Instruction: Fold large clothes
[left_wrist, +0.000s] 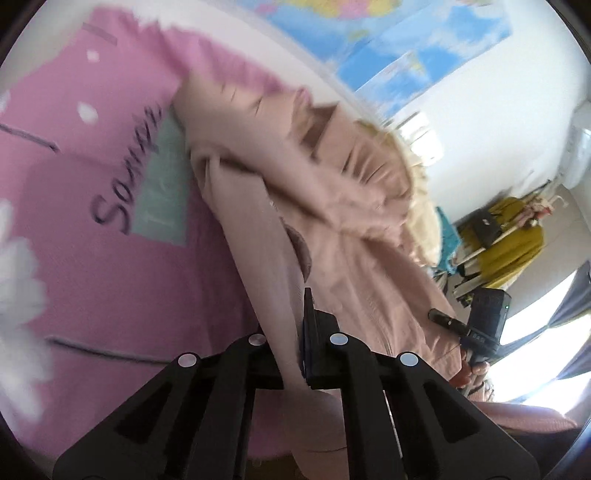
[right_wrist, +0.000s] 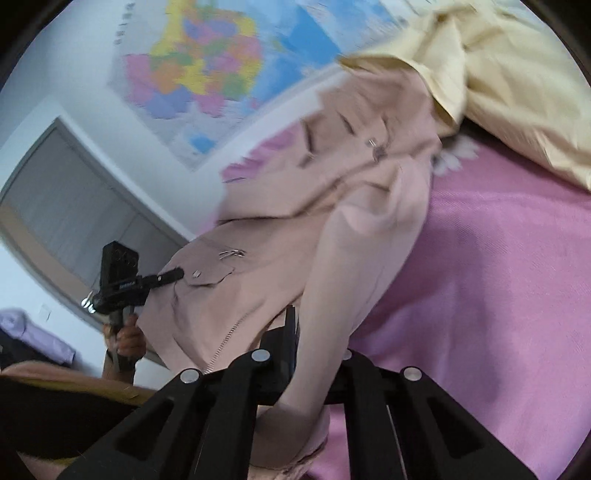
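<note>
Because the dusty-pink jacket (right_wrist: 266, 280) hangs in soft folds with no stiffness of its own, I judge it light to middling in weight, limp and a little slippery, with hard bits only at the zip (right_wrist: 225, 343) and the small metal snaps on the pocket flap. It is lifted partly off the pink bedspread (right_wrist: 498, 280), its far end resting on the bed near a pale yellow garment (right_wrist: 509, 85). My left gripper (left_wrist: 301, 347) is closed tight on a fold of the cloth, which runs up between its fingers. My right gripper (right_wrist: 303, 343) likewise pinches a band of the fabric, with the jaws drawn together on it. I think hems, seams or the zip edge are the best places to grip, since doubled cloth slides less than a single layer. The long axis seems to run away from me, from the held edge towards the far side of the bed, though blur and bunching keep me from telling collar from hem. Beyond the bed, a coloured map (right_wrist: 207, 74) hangs on the white wall. In the left view, printed lettering shows on the bedspread beside the jacket.
</note>
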